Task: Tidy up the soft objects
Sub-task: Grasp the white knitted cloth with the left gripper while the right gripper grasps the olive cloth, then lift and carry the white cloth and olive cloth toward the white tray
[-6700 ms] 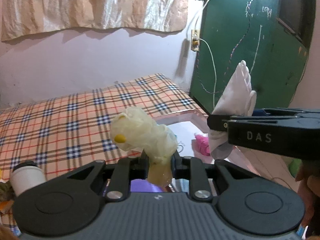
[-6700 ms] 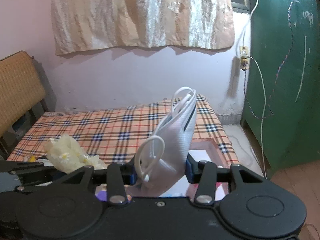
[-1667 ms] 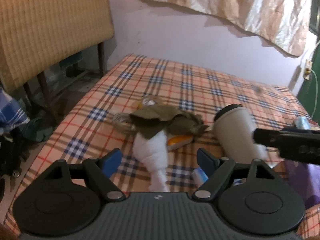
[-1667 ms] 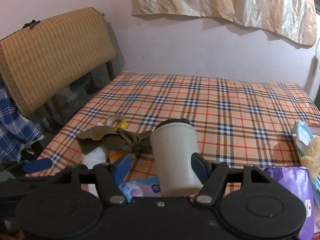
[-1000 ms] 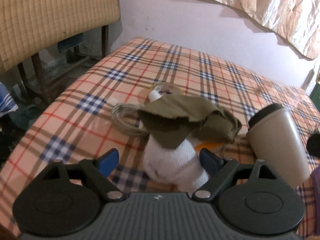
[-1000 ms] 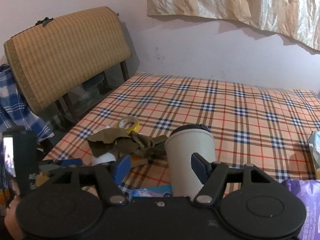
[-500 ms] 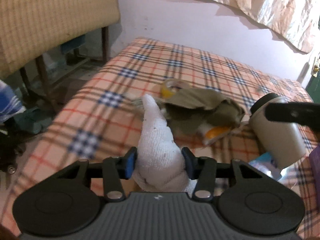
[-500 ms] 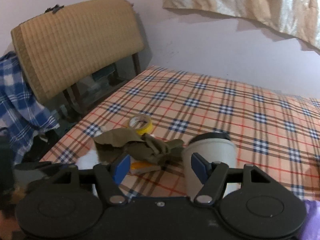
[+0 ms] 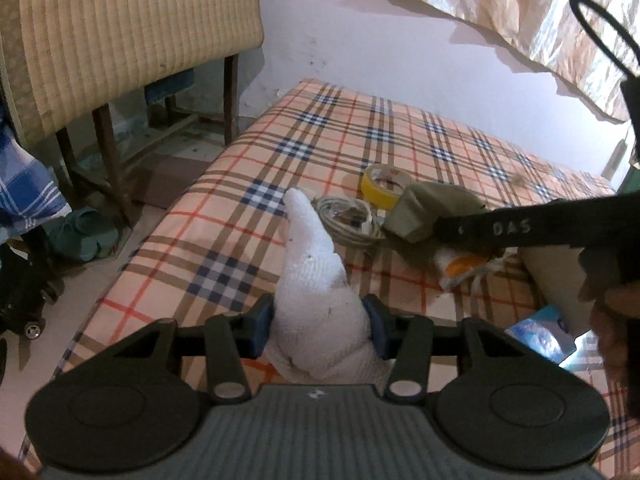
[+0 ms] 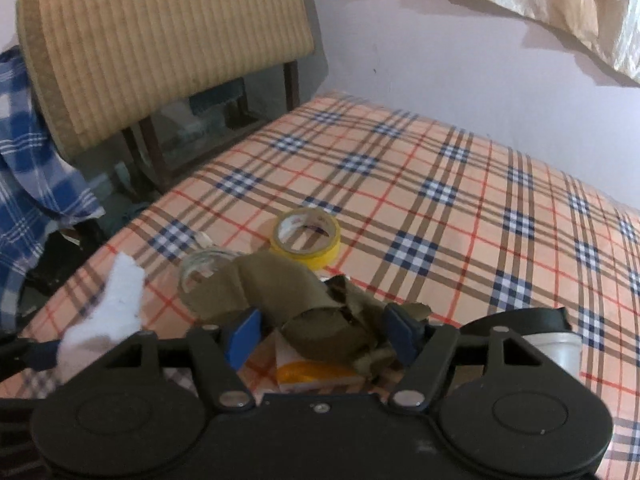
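My left gripper [image 9: 318, 326] is shut on a white knitted cloth [image 9: 316, 268] and holds it over the plaid bed [image 9: 224, 224]; the cloth also shows at the left of the right wrist view [image 10: 108, 312]. My right gripper [image 10: 322, 334] is open, its blue pads on either side of a crumpled olive-green cloth [image 10: 304, 304]. In the left wrist view the right gripper reaches in from the right onto that olive cloth [image 9: 424, 208].
On the bed lie a yellow tape roll [image 10: 306, 236], a coiled pale cable [image 9: 348, 220], an orange-and-white packet [image 10: 316, 372] under the olive cloth, a beige tumbler [image 10: 556, 350] and a blue packet [image 9: 540, 332]. A woven chair back [image 10: 160, 44] stands beyond the left edge.
The left gripper closed on the white cloth and lifted it. The right gripper moved left from the tumbler and now straddles the olive cloth.
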